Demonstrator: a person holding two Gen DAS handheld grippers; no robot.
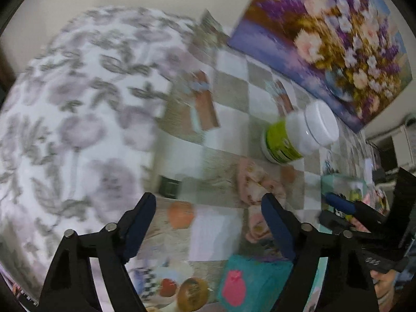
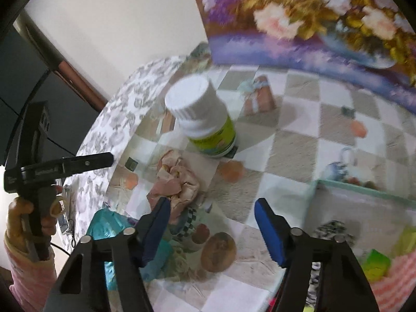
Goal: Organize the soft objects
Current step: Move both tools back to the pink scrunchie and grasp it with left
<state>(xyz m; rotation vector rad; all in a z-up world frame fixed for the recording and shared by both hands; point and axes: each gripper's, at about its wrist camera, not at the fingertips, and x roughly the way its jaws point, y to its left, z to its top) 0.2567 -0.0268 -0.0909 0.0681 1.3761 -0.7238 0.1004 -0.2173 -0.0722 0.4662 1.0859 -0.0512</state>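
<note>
A crumpled pink cloth (image 2: pixel 174 182) lies on the patterned tablecloth (image 2: pixel 293 140); it also shows in the left wrist view (image 1: pixel 257 184). A teal cloth (image 2: pixel 109 223) with a pink shape (image 1: pixel 234 286) lies near the table's front edge. A large floral pillow (image 1: pixel 78 109) fills the left. My left gripper (image 1: pixel 210 205) is open and empty above the table. My right gripper (image 2: pixel 213 205) is open and empty, its left finger close to the pink cloth. A clear bin (image 2: pixel 364 223) at the right holds several soft items.
A white jar with a green label (image 2: pixel 205 119) stands beside the pink cloth, also in the left wrist view (image 1: pixel 299 135). A flower painting (image 1: pixel 325 39) leans against the wall at the back. The left gripper's body (image 2: pixel 52 169) shows at the left.
</note>
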